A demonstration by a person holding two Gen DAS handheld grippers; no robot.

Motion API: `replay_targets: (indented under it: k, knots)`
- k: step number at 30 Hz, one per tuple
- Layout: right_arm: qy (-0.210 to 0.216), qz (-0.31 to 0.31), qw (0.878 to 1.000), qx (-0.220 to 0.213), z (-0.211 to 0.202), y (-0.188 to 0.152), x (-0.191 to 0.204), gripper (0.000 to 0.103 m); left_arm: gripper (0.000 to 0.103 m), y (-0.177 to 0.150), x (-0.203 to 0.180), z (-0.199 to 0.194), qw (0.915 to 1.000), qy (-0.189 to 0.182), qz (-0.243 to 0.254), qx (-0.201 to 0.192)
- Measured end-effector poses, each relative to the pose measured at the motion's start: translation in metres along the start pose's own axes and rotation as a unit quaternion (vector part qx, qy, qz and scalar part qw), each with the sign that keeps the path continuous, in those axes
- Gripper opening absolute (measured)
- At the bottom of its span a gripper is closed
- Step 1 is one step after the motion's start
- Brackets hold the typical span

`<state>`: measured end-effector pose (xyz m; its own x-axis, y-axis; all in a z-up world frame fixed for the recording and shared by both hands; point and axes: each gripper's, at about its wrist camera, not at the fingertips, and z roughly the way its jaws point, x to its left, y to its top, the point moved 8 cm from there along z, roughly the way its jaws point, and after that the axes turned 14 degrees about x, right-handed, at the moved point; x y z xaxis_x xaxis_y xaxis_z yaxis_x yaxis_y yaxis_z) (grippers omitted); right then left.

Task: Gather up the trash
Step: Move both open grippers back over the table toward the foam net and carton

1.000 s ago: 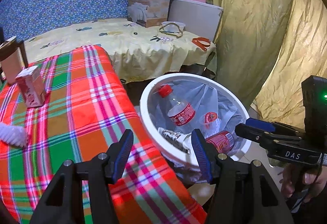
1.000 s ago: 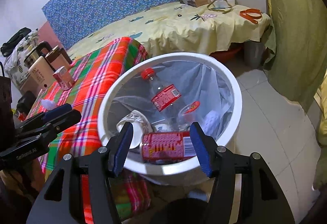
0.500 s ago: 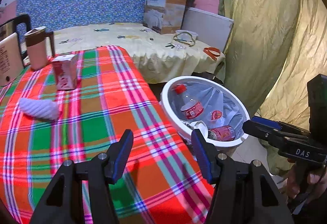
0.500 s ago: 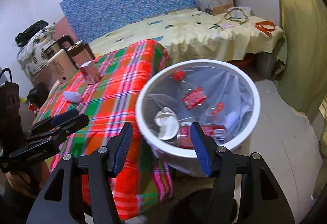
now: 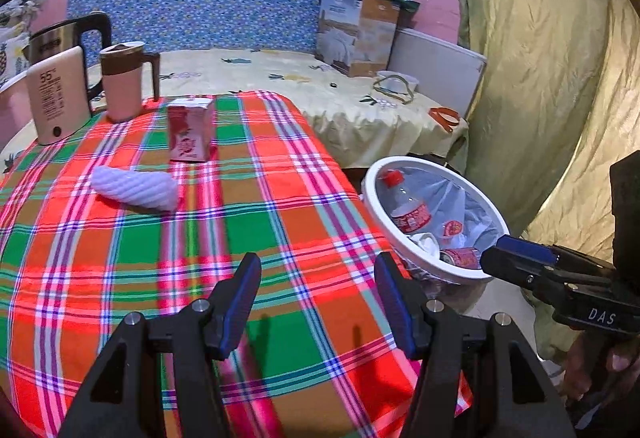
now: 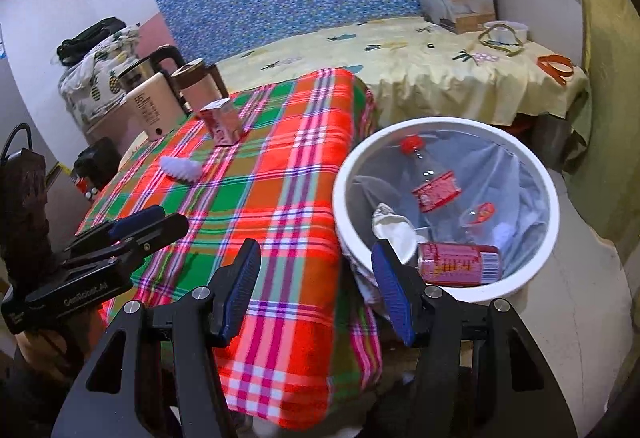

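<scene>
A red drink carton [image 5: 190, 129] [image 6: 222, 119] stands on the plaid tablecloth [image 5: 208, 238] [image 6: 256, 206]. Beside it lies a white ribbed cup [image 5: 135, 187] [image 6: 181, 169] on its side. The white bin [image 5: 430, 270] [image 6: 348, 174] with a clear liner stands on the floor to the table's right. It holds a bottle [image 6: 430, 182], a red can [image 6: 460, 264] and crumpled paper [image 6: 394, 230]. My left gripper [image 5: 318, 300] hangs open over the cloth's near part, empty. My right gripper [image 6: 316, 288] is open and empty above the table's corner, next to the bin.
Two kettles [image 5: 60, 94] [image 5: 126, 78] stand at the table's far left edge. Behind is a bed with a yellow sheet [image 5: 360, 114], a cardboard box [image 5: 358, 32] and orange scissors [image 5: 446, 117]. A yellow-green curtain [image 5: 540, 78] hangs on the right.
Both grippers have pulled back and swung left from over the bin toward the table. The carton, cup and kettles have come into fuller view. The jaws kept the same width.
</scene>
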<state>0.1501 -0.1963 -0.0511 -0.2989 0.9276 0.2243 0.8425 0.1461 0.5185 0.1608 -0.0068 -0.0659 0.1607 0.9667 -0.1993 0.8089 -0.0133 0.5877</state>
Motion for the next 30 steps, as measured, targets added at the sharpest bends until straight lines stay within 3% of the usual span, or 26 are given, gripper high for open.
replay_targets:
  k: [24,30]
  knots:
    - [0.014,-0.044,0.999,0.012,0.028,0.025,0.046,0.060,0.061,0.011,0.065,-0.005,0.9975,0.051,-0.046,-0.015]
    - [0.020,-0.054,0.998,0.016,0.039,0.035,0.054,0.060,0.061,0.021,0.095,0.004,0.9949,0.061,-0.080,-0.011]
